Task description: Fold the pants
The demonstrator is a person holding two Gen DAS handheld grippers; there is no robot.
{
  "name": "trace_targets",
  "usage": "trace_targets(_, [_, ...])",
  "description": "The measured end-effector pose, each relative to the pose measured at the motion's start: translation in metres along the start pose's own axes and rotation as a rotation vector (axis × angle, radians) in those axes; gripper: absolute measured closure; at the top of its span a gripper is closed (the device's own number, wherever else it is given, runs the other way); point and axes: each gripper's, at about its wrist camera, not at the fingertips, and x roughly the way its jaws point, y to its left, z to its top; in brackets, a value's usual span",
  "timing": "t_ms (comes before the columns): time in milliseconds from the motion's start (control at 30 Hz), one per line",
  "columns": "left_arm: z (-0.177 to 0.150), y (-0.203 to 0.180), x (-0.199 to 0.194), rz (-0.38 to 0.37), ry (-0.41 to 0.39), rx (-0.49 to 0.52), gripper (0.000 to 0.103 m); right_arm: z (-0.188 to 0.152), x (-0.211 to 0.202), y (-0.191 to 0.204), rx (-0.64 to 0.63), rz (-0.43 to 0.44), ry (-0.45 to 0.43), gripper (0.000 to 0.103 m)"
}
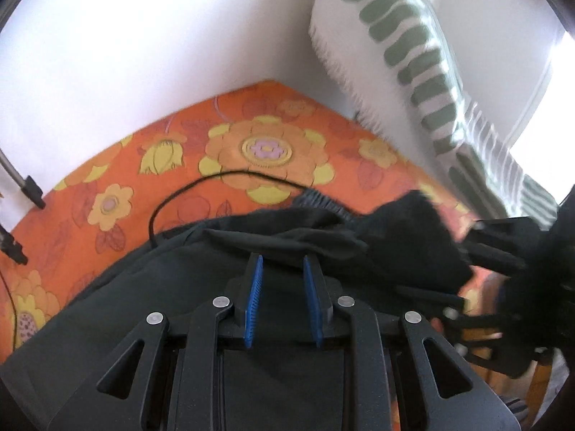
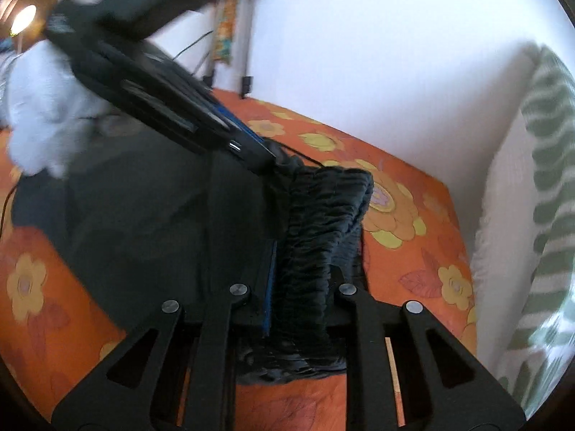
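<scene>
Left gripper (image 1: 283, 259) points steeply down onto the black pants (image 1: 125, 280), its blue pads (image 1: 253, 298) drawn close with dark cloth filling the narrow gap between them. From the right wrist its tips (image 2: 267, 156) are seen pinched on the far corner of the gathered waistband (image 2: 323, 215). A pale gloved hand (image 2: 39, 107) holds it, and a small label on its body is too blurred to read. Left of the pants two dark tripod feet (image 1: 34, 194) stand at the edge of the orange flowered bedspread (image 1: 107, 165). A thin black cord (image 1: 172, 197) arcs over the cloth just beyond the pants. Bare bedspread lies open left of the pants and beyond them, up to the white wall (image 1: 143, 36), where the bed's edge and corner meet it. The pants themselves (image 2: 143, 215) lie spread over the middle of the bed, their waistband end lifted and bunched. Right gripper (image 2: 305, 258) is clamped on that waistband, with the elastic ruffles squeezed between its fingers and one blue pad (image 2: 270, 287) pressed against them. In the left wrist view it appears as a blurred black shape (image 1: 478, 248) at the right edge of the pants, with dark cloth at its tips. Right of the pants a strip of bedspread stays free. Past it a white pillow with green stripes (image 1: 406, 36) leans along the wall.
</scene>
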Motion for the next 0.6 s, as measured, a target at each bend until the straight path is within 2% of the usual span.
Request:
trace_targets(100, [-0.008, 0.001, 0.015, 0.011, 0.040, 0.002, 0.082, 0.000, -0.009, 0.004, -0.013, 0.043, -0.017, 0.082])
trace_targets(200, [-0.017, 0.002, 0.026, 0.019, 0.071, -0.005, 0.082, 0.000, -0.014, -0.005, 0.031, 0.110, -0.021, 0.074])
trace_targets(367, [-0.025, 0.000, 0.036, 0.031, 0.078, -0.004, 0.082, -0.003, -0.021, -0.031, 0.168, 0.243, -0.042, 0.072])
trace_targets(433, [-0.025, -0.002, 0.037, 0.037, 0.074, 0.009, 0.082, -0.003, -0.023, -0.043, 0.234, 0.273, -0.053, 0.065])
trace_targets(533, [-0.023, -0.002, 0.037, 0.047, 0.065, 0.010, 0.082, -0.001, -0.020, -0.054, 0.273, 0.216, -0.037, 0.061])
trace_targets(600, [-0.019, -0.003, 0.035, 0.068, 0.046, 0.016, 0.082, 0.001, -0.010, -0.059, 0.284, 0.223, -0.007, 0.045])
